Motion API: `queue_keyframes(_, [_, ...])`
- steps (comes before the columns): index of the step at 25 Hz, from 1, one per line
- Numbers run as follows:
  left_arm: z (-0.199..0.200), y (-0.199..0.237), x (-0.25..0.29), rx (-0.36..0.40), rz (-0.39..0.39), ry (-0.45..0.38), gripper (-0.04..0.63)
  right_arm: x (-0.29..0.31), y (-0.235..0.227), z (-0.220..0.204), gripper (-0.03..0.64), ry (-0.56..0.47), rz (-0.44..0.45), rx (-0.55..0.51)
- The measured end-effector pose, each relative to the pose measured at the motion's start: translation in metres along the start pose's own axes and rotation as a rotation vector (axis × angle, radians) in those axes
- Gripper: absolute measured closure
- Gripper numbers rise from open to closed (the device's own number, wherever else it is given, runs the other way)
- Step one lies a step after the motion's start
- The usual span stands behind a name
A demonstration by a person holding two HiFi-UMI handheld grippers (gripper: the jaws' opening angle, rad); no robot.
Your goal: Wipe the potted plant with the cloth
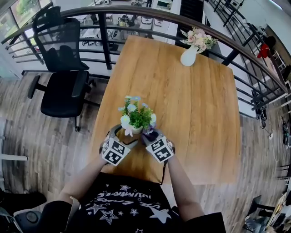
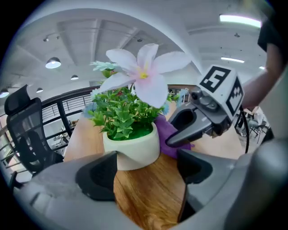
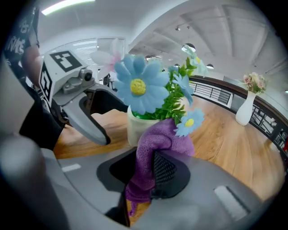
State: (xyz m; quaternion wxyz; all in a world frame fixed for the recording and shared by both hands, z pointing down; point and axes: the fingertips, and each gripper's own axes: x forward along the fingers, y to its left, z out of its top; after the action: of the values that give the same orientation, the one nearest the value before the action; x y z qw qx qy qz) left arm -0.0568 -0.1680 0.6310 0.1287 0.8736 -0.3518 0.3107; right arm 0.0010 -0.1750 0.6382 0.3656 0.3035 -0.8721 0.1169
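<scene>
The potted plant [image 1: 136, 116] has green leaves and white, blue and pale pink flowers in a cream pot [image 2: 132, 150]. It stands near the front edge of the wooden table [image 1: 195, 113]. My left gripper [image 2: 146, 166] is open, with the pot just ahead between its fingertips; the right pad stands apart from it. My right gripper [image 3: 148, 168] is shut on the purple cloth [image 3: 155, 143]. The cloth rests against the pot's right side, under a small blue flower. In the head view both grippers flank the pot, the left gripper [image 1: 122, 133] and the right gripper [image 1: 150, 135].
A white vase of pale flowers [image 1: 190, 54] stands at the table's far edge. A black office chair [image 1: 63, 68] is on the floor to the left. A dark railing [image 1: 136, 13] curves behind the table.
</scene>
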Motion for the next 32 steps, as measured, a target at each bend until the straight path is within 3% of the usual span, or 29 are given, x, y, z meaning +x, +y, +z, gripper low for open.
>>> queue_keyframes(6, [-0.007, 0.014, -0.010, 0.050, -0.040, -0.024, 0.166, 0.003, -0.017, 0.004, 0.529, 0.030, -0.053, 0.012])
queue_keyframes(11, [-0.009, 0.043, -0.021, 0.159, -0.107, -0.056, 0.167, 0.005, -0.023, 0.002, 0.529, 0.055, -0.074, 0.022])
queue_keyframes(15, [-0.001, 0.067, -0.015, 0.300, -0.155, -0.077, 0.164, 0.009, -0.026, 0.003, 0.529, 0.068, -0.086, 0.034])
queue_keyframes(19, [0.008, 0.069, 0.000, 0.334, -0.264, -0.083, 0.164, 0.012, -0.030, 0.005, 0.529, 0.078, -0.101, 0.034])
queue_keyframes(24, [0.010, 0.063, 0.013, 0.433, -0.381, -0.062, 0.164, 0.016, -0.033, 0.010, 0.529, 0.094, -0.109, 0.028])
queue_keyframes(27, [0.009, 0.066, 0.018, 0.416, -0.403, -0.036, 0.196, 0.018, -0.036, 0.012, 0.529, 0.101, -0.122, 0.015])
queue_keyframes(32, [0.011, 0.069, 0.019, 0.387, -0.372, -0.064, 0.204, 0.022, -0.036, 0.015, 0.531, 0.094, -0.132, 0.008])
